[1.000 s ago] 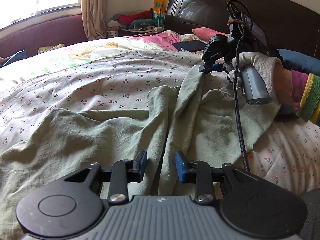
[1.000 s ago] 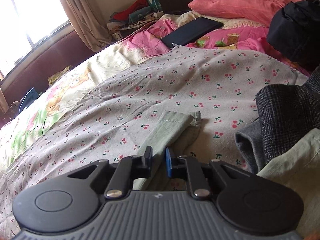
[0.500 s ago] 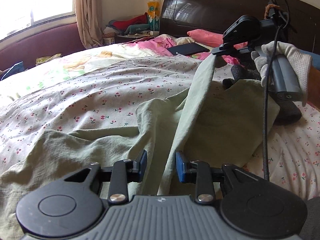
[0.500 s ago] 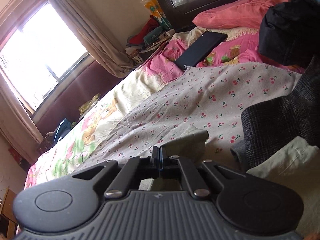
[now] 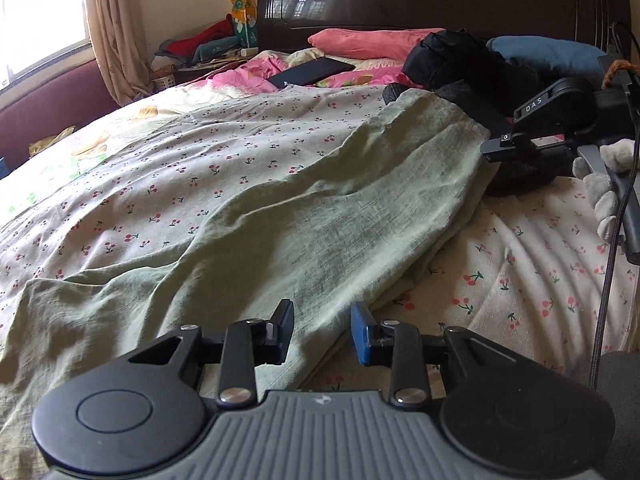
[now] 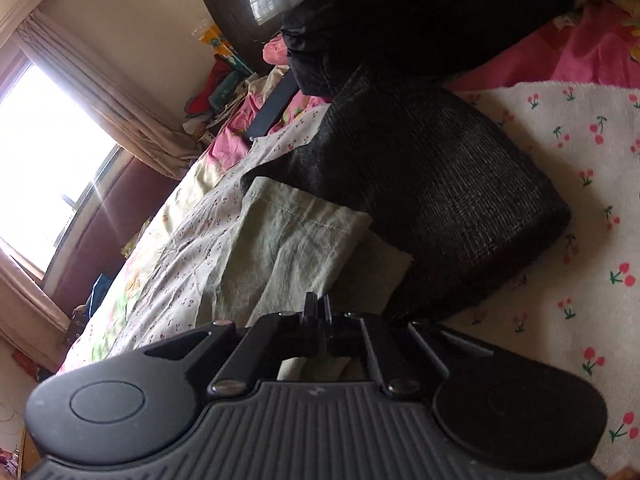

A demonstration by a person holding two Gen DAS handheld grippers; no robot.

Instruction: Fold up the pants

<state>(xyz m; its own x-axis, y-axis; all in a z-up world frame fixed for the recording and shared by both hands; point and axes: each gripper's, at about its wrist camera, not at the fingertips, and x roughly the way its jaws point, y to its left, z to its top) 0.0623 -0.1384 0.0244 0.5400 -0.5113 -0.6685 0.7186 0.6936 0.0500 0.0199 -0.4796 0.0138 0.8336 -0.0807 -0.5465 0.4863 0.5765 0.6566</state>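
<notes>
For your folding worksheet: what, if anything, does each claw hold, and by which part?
The right claw is shut on the green pants, pinching the side edge near the leg's hemmed end. The left claw is open, holding nothing.

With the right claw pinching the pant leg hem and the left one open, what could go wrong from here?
The right claw grips only a thin edge of the green pants, so the cloth may slip out. The folded dark garment lies against the hem and could get dragged along. The left claw is open, holding nothing, so the waist end may shift.
</notes>
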